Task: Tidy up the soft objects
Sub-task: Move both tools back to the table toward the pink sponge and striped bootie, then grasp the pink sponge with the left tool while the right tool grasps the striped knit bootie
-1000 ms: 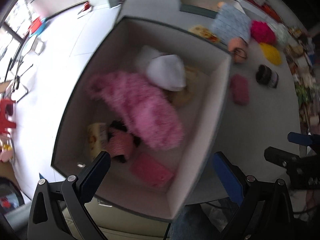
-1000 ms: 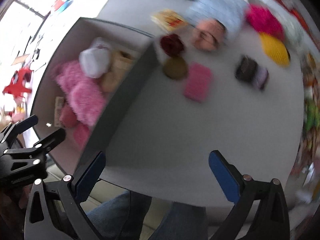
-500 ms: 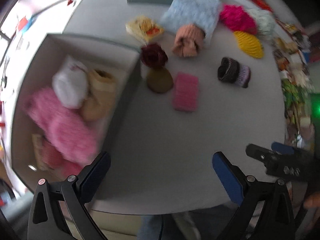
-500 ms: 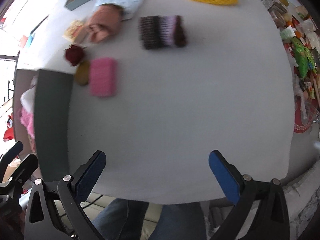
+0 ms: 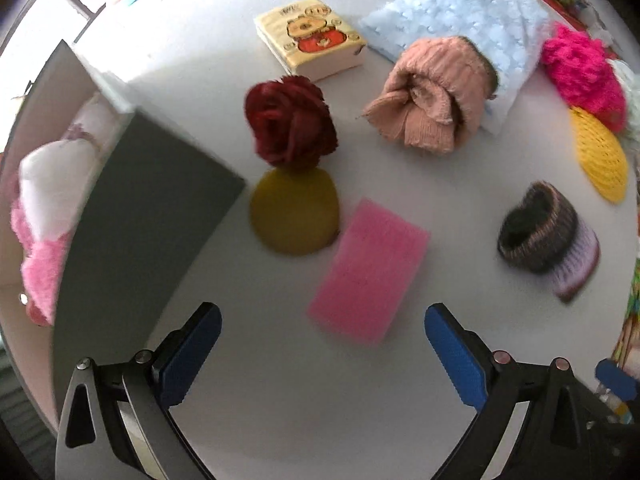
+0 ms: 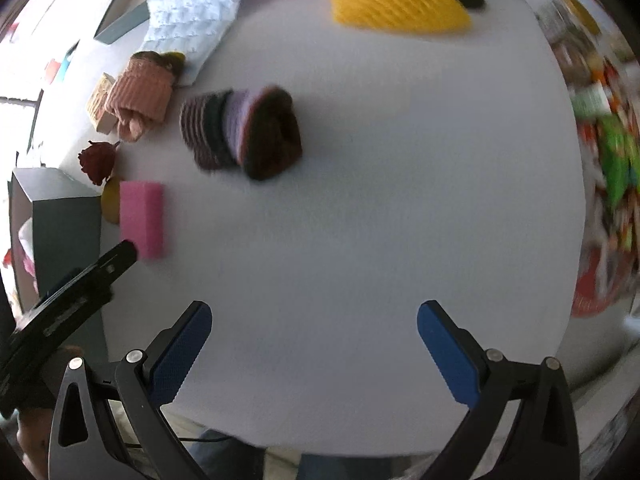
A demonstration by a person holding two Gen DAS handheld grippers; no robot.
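My left gripper [image 5: 322, 344] is open and empty, just short of a pink sponge [image 5: 370, 270] lying on the white table [image 5: 304, 400]. Beyond the sponge sit a mustard round pad [image 5: 294, 212] and a dark red yarn flower [image 5: 290, 120]. A grey box [image 5: 148, 208] at the left holds pink and white fluffy items [image 5: 44, 216]. My right gripper [image 6: 314, 340] is open and empty over bare table, with a striped brown and lilac knit roll [image 6: 244, 132] ahead of it. The pink sponge [image 6: 142, 218] and the left gripper [image 6: 86, 280] show at the left of the right wrist view.
A peach knit roll [image 5: 430, 98], a light blue cloth [image 5: 460, 12], a cartoon tissue pack [image 5: 310, 38], a magenta yarn ball [image 5: 582, 68] and a yellow knit piece [image 5: 598, 158] lie further back. Colourful packets [image 6: 608, 160] line the table's right edge.
My left gripper has swung from above the box to the table, now near the pink sponge. My right gripper has moved rightward and forward toward the striped knit roll.
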